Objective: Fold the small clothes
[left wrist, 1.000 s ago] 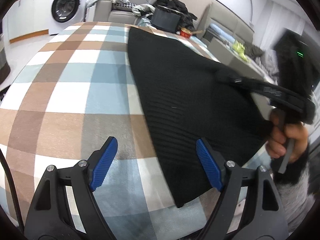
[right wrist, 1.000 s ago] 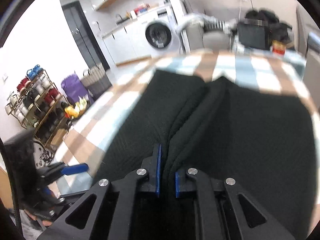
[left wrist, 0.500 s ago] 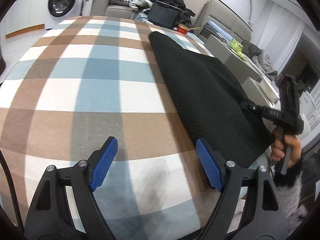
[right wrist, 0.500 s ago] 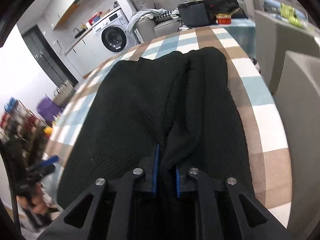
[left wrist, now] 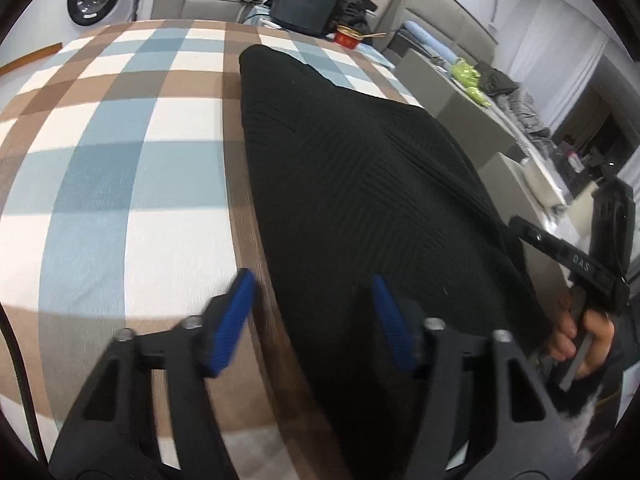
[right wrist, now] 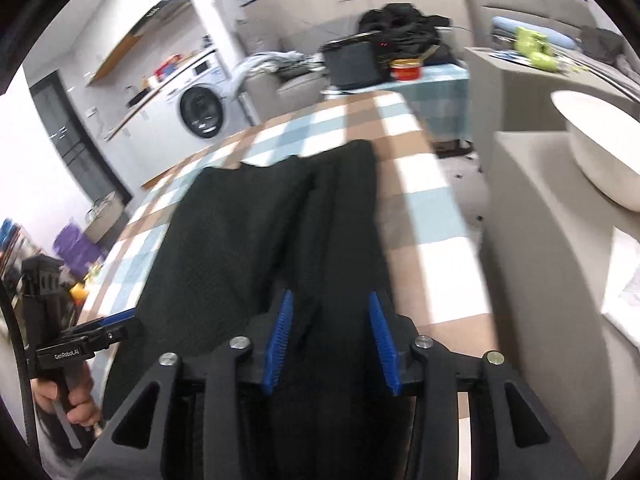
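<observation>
Right wrist view: black knit garment (right wrist: 256,240) lying soft and limp on bench (right wrist: 416,184), right gripper (right wrist: 330,340) jaws opening w/ near hem between, unpinched; take hem corners.

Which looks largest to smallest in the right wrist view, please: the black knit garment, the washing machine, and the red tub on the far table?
1. Black knit garment, which fills the middle of the frame.
2. Washing machine.
3. Red tub.

The garment lies nearest the camera, so this ranks apparent size only.
</observation>
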Available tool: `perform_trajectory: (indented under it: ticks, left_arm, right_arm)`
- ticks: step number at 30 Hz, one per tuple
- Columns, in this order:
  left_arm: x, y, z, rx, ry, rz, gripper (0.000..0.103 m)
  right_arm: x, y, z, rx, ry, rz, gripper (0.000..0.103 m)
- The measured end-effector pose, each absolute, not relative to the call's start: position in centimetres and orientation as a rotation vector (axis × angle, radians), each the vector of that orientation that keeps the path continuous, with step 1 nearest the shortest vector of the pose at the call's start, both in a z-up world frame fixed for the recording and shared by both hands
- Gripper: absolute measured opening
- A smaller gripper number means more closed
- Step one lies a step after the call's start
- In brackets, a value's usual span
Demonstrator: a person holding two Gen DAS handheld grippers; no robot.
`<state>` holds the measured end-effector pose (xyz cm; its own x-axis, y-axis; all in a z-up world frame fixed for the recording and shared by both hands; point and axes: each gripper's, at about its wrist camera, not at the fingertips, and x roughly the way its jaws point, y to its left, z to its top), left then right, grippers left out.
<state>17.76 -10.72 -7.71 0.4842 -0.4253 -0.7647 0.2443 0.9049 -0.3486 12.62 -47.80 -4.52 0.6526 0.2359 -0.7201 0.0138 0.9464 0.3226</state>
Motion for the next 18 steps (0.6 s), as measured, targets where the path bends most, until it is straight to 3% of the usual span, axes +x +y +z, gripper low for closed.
perform_trajectory:
  ticks: [2, 3, 4, 11, 18]
  left_arm:
    - [18.7, -11.1, -7.8, -0.208, 0.999, -0.401, 0.030]
    - [19.1, -11.3, -7.8, -0.207, 1.000, -0.389, 0.020]
    - [19.3, -11.5, -7.9, -0.207, 1.005, -0.394, 0.018]
    - [19.0, -9.9, -7.7, -0.189, 0.970, -0.364, 0.016]
    - [17.7, -2.2, -7.2, -0.212, 0.940, -0.223, 0.016]
  right_arm:
    - [13.4, -47.7, -5.4, 0.314, 0.880, 0.132, 0.035]
    - [13.9, -47.4, -5.9, 0.313, 0.893, 0.154, 0.026]
    - [14.1, -47.3, -6.1, 0.314, 0.898, 0.167, 0.023]
    - [15.7, -44.1, -5.9, 0.295, 0.922, 0.239, 0.021]
    - [17.4, -36.7, -5.9, 0.247, 0.962, 0.398, 0.021]
